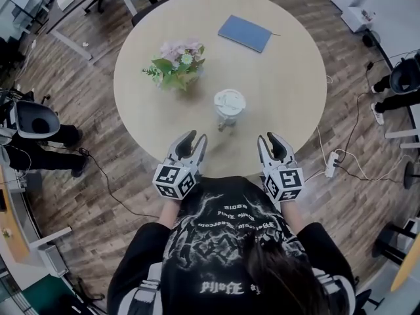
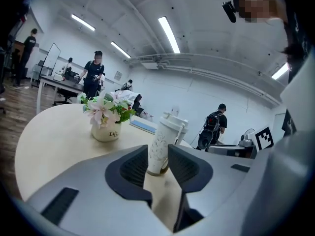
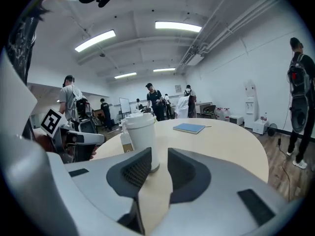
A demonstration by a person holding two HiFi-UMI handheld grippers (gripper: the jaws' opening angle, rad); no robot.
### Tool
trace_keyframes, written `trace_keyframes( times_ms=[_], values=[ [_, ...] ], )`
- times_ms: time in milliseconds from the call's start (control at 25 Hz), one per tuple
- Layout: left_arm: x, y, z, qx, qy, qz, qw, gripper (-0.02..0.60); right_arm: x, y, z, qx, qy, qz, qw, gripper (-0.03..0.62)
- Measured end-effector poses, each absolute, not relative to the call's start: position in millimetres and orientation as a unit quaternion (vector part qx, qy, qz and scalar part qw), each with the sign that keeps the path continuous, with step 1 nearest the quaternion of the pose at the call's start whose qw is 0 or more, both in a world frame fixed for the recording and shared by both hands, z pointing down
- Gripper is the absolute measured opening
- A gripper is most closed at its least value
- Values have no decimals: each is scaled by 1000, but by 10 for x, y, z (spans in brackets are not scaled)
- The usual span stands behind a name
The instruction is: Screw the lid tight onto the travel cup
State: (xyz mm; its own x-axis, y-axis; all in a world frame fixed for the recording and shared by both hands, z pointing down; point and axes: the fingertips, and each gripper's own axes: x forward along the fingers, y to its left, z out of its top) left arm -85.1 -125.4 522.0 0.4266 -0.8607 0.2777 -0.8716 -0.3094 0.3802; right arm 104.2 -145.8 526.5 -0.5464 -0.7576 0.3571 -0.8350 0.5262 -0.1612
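A white travel cup (image 1: 230, 108) with its white lid on top stands upright on the round beige table (image 1: 289, 84), near the front edge. Both grippers hover at that edge, short of the cup and apart from it. My left gripper (image 1: 195, 138) is at the cup's lower left, its jaws a narrow gap apart with nothing between them. My right gripper (image 1: 267, 138) is at the lower right, likewise narrowly parted and empty. In the left gripper view the cup (image 2: 161, 144) shows beyond the left gripper (image 2: 158, 167); in the right gripper view the cup (image 3: 140, 136) stands beyond the right gripper (image 3: 160, 168).
A pot of pink and white flowers (image 1: 176, 64) stands left of the cup and farther back. A blue notebook (image 1: 245, 33) lies at the far side. A power strip (image 1: 331, 164) and cables lie on the wooden floor at right. People stand in the background.
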Motion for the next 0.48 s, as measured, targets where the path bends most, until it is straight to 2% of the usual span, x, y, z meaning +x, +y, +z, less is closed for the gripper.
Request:
trace_keyframes(
  times_ms=[80, 160, 200, 480],
  values=[
    [-837, -1283, 5181, 810, -537, 6, 237, 79, 1019, -1463, 5272, 461, -864, 159, 125, 56],
    [-823, -1293, 5161, 810, -538, 3, 233, 42, 984, -1449, 5276, 458, -865, 161, 126, 9],
    [-818, -1296, 5156, 810, -540, 4, 231, 30, 955, -1438, 5279, 453, -867, 161, 130, 8],
    [-720, -1303, 5188, 826, -526, 61, 193, 21, 824, -1431, 5259, 441, -873, 131, 161, 6]
  ],
)
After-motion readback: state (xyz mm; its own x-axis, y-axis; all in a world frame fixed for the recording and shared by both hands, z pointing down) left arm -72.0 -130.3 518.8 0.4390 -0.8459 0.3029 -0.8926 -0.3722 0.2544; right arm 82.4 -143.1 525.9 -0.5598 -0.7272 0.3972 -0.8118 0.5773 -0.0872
